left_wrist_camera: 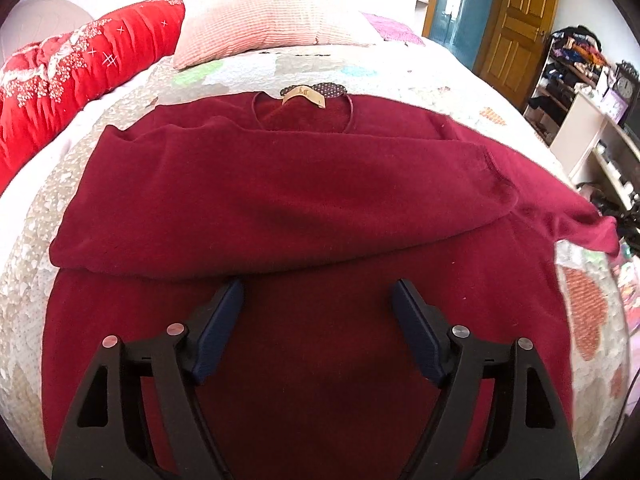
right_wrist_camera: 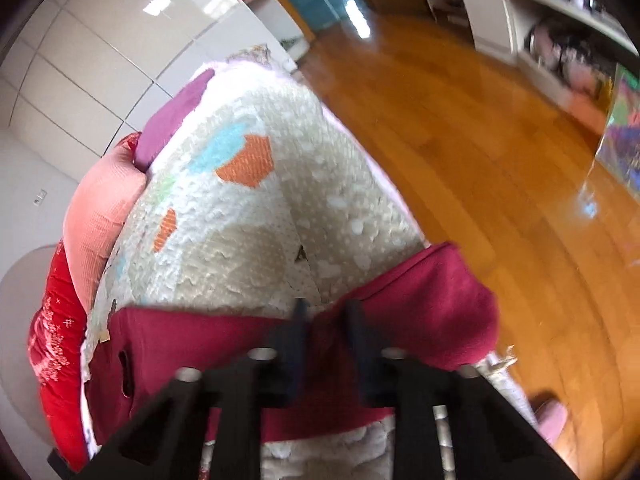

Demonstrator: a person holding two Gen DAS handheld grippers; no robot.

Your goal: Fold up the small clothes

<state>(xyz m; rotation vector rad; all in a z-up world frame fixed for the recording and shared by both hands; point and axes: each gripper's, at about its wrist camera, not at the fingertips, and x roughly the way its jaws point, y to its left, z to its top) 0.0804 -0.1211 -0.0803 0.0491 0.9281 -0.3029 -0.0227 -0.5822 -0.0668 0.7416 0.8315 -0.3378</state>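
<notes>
Left gripper [left_wrist_camera: 318, 292] jaws wide apart, empty, over maroon sweater [left_wrist_camera: 280, 184] flat on quilt [left_wrist_camera: 24, 280]. Right gripper [right_wrist_camera: 326, 312] clamped on sleeve cuff [right_wrist_camera: 420, 300]. Soft, light, floppy knit, prob. sags; grab hem/shoulder edges.

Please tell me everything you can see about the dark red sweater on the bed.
The dark red sweater looks like soft knit. It lies flat on the quilted bedspread, neckline with a tan label towards the pillows. One sleeve is folded across the chest; the other sleeve reaches the bed's edge, where the right tool is closed on it. The left tool hovers open above the lower body.
</notes>
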